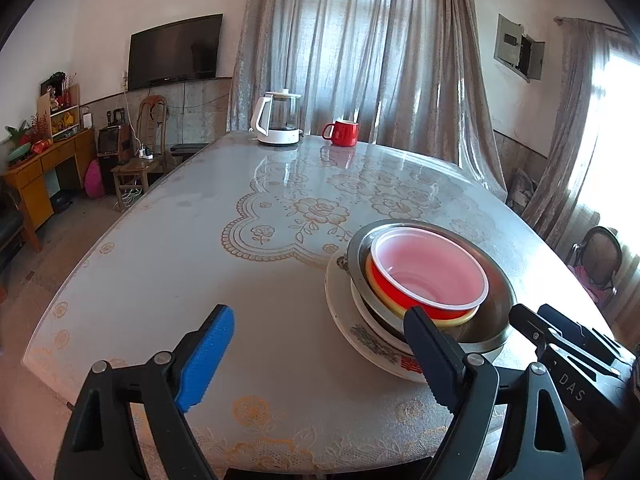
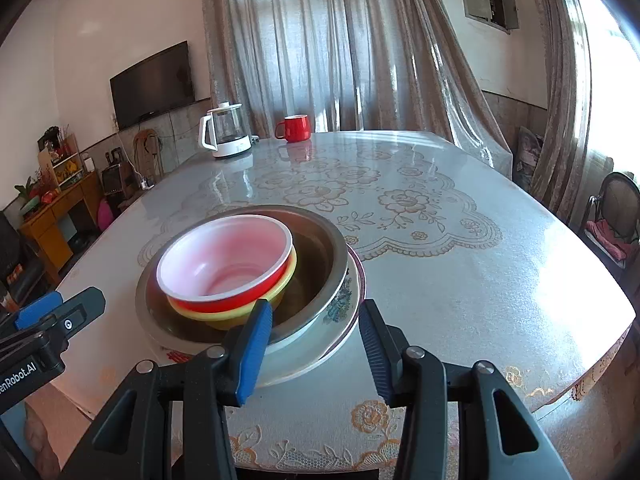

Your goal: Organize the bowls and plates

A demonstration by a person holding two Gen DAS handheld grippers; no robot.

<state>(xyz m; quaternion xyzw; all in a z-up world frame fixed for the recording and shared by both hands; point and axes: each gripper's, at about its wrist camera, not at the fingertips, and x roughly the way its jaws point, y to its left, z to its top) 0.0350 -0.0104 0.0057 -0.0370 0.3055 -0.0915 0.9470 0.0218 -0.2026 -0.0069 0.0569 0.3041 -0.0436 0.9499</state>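
A big table [image 2: 460, 280] with a flowery lace cloth stands in a room with long curtains [image 2: 340, 40]. At its far end sit a white kettle [image 2: 226, 130] and a red mug [image 2: 294, 128]. Near the front edge is a pile of dishes. A white plate [image 2: 320, 344] is at the bottom, maybe with another plate under it. On it sits a metal bowl [image 2: 320, 240]. Inside that are a yellow bowl [image 2: 232, 314] and a red bowl [image 2: 228, 260] with a white inside. The left gripper [image 1: 320, 348] is wide open and holds nothing. The right gripper [image 2: 316, 344] is partly open around the near rim of the pile, and its pads do not seem to squeeze it.
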